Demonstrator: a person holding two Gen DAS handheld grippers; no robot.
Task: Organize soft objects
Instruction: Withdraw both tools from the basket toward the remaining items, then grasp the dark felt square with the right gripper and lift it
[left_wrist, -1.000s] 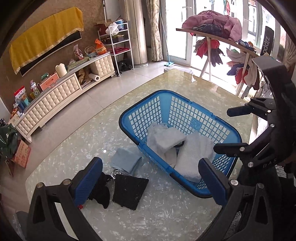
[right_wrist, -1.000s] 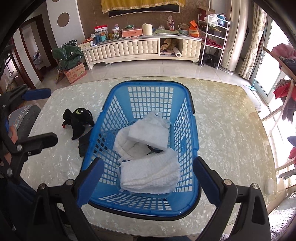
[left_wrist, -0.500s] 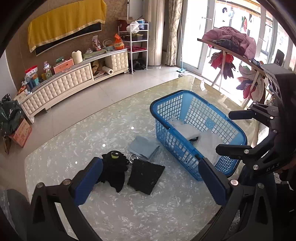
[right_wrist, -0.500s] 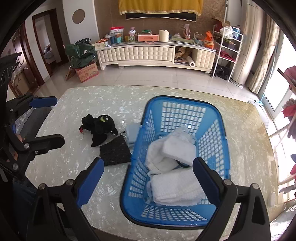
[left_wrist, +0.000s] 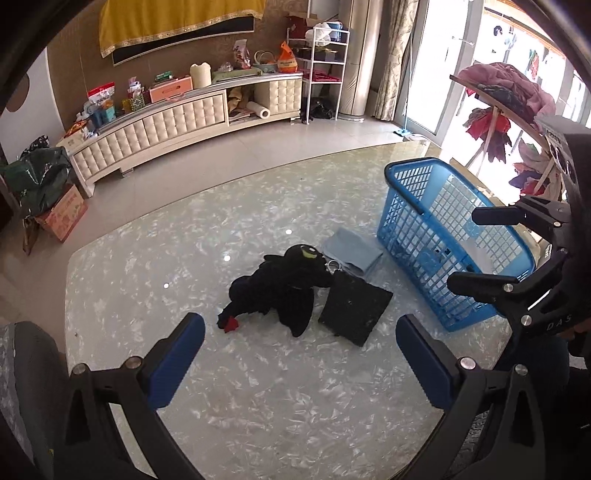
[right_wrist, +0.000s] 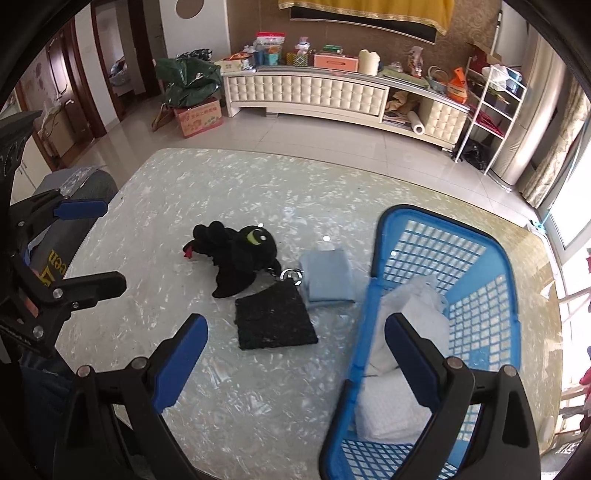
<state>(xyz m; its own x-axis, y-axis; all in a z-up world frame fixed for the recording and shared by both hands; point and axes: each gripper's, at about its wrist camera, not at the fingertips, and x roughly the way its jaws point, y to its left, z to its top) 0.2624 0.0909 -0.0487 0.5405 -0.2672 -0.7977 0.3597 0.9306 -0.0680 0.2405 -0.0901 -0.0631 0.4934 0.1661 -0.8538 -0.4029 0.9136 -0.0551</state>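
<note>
A black plush dragon (left_wrist: 284, 284) lies on the marble table (left_wrist: 184, 258), next to a black folded cloth (left_wrist: 352, 308) and a light blue folded cloth (left_wrist: 351, 251). A blue basket (left_wrist: 443, 236) stands to their right. In the right wrist view the plush (right_wrist: 240, 254), black cloth (right_wrist: 275, 319), blue cloth (right_wrist: 327, 278) and basket (right_wrist: 491, 266) holding white towels (right_wrist: 402, 321) all show. My left gripper (left_wrist: 299, 363) is open and empty, just before the plush. My right gripper (right_wrist: 295, 360) is open and empty, over the black cloth's near edge and basket rim.
A cream cabinet (left_wrist: 177, 118) with clutter runs along the far wall. A white shelf rack (left_wrist: 321, 62) stands beside it. A clothes rack (left_wrist: 509, 99) stands behind the basket. A cardboard box (right_wrist: 199, 114) sits on the floor. A chair (right_wrist: 74, 206) stands at the table's left.
Both grippers have swung left, away from the basket toward the plush and cloths on the table. Both stay open and empty.
</note>
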